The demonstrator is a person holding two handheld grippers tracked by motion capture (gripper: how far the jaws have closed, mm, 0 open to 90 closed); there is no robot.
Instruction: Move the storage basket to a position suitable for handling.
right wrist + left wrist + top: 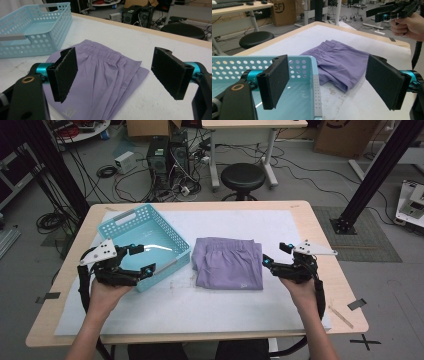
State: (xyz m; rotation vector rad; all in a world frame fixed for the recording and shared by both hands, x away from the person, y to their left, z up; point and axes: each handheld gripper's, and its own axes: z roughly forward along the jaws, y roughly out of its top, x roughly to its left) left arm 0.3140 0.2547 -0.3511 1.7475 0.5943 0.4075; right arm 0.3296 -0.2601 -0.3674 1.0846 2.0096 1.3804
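Lilac folded shorts (229,262) lie flat on the white table cover (240,305), mid-table, with a perforated light-blue plastic basket (131,218) just to their left, its near corner close beside the fabric. The left gripper (141,258) hovers over the basket's near rim, jaws wide apart and holding nothing; the right gripper (275,254) hangs just off the shorts' right edge, jaws likewise spread and empty. Beyond the table stand a black stool (243,176) and computer towers (167,155) amid floor cables. The left gripper view has the basket wall (315,75) covering part of the shorts' near edge. A small pale logo (68,111) on the fabric is plain in the right gripper view but barely legible from above.
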